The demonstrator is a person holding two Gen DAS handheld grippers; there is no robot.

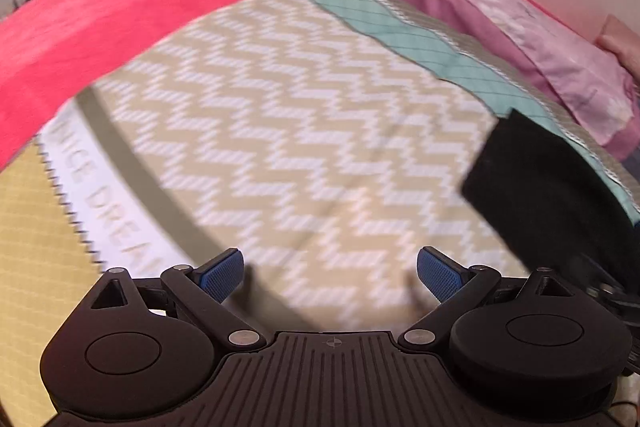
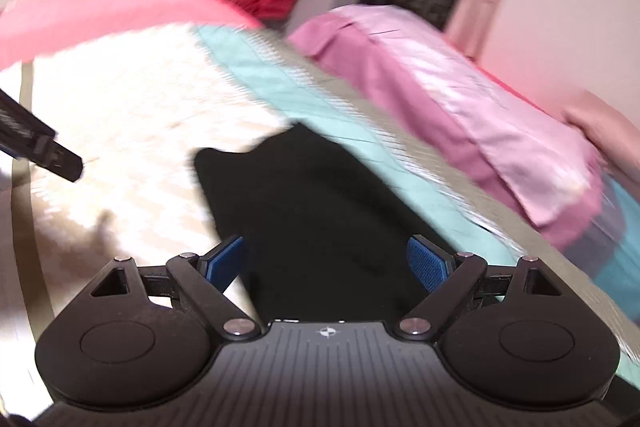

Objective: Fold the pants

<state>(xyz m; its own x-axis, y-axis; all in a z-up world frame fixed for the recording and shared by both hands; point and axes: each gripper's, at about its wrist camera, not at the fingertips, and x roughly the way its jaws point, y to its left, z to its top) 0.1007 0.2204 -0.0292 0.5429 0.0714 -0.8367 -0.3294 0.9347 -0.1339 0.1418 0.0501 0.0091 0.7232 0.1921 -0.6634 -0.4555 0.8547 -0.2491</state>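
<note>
Black fabric, the pants (image 2: 316,211), is laid out on the bed (image 1: 280,99), over a zigzag-patterned cover with a teal strip (image 1: 404,27) running along its far side. From the right wrist view the pants are seen stretching away right between the fingers of the right tool (image 2: 326,267), but nothing is gripped: the blue pads (image 2: 426,265) are spread wide and no cloth is pressed by them. Same story for the left tool (image 1: 330,277), which is held wide open over bare cover, with just a corner of the pants showing off to its right.

Both views are smeared, the right one badly, so the exact shape of the garment can't be made out. One edge looks notched or bunched near the far end, but whether that's a fold or a wrinkle can't be told.

What could go wrong, as a guess:
- One layer only could be pinched if the tools are closed on a doubled-up edge, so the fold would come out lopsided.
- The bed cover could be grabbed along with the pants, since both are soft and lie flat together.
- With the left tool well off the cloth, a one-sided lift would likely drag and twist the pants.
- The pink pillow (image 2: 472,115) lies near, so a wide swing could snag it.
</note>
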